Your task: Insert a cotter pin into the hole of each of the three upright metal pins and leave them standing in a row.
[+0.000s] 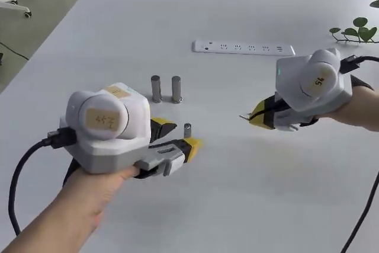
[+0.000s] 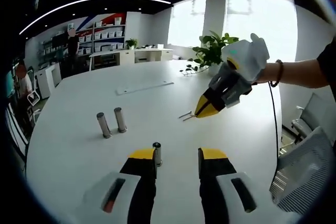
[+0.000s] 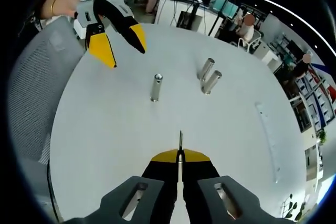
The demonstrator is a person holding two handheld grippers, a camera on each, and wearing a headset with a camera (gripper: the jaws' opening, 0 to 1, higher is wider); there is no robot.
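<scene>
Just below the centre of the head view, on a white table (image 1: 249,194), a short upright silver metal pin (image 1: 188,130) stands alone by the yellow tips of the left gripper (image 2: 177,157). That gripper's jaws are spread wide apart and hold nothing. In the left gripper view the pin sits just inside the left-hand jaw, but whether they touch cannot be told. Above and to the left of it in the head view, two matching metal pins (image 1: 166,89) stand upright side by side, close together and apart from the single one. At the right of the head view, the right gripper (image 3: 180,157) has its jaws pressed together on a thin wire cotter pin (image 3: 180,141), which pokes out past the tips toward the lone pin, with a gap of bare table between. A long white power strip (image 1: 243,47) lies further up the frame, and a green plant (image 1: 355,31) shows at the right edge. No cotter pin can be made out in any of the three upright pins, so the work looks to be at its first insertion, with all three left to do and the row left to form.
</scene>
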